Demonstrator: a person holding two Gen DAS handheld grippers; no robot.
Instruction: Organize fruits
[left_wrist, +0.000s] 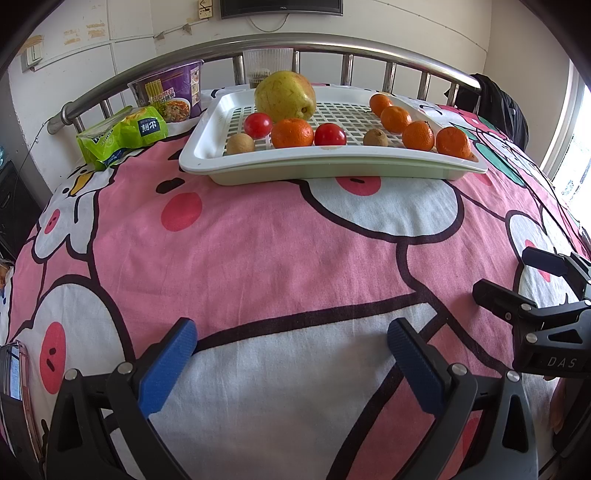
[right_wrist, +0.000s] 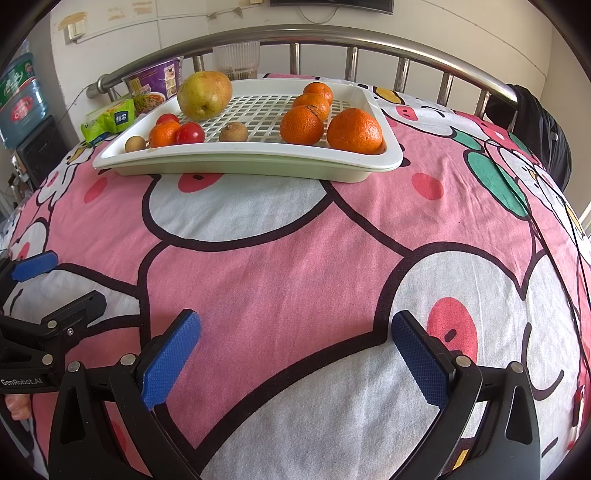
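left wrist view: left gripper (left_wrist: 291, 347) spread and empty over the bedsheet (left_wrist: 280, 243), fruits on the white tray (left_wrist: 325, 166) with four oranges (left_wrist: 417, 136) lined at right; right wrist view: right gripper (right_wrist: 295, 341) likewise spread, empty; arrangement fits sorting finished or pending, stage undetermined.

Rear tomato (right_wrist: 167, 118) half hidden — screen (left_wrist: 281, 8) cropped above.

A bedroom in a home: a bed under a pink cartoon-print cotton sheet (left_wrist: 280, 251), a curved steel-tube headboard rail (left_wrist: 258, 44) at its far end, and a wall-mounted black television (left_wrist: 280, 8) above that rail.
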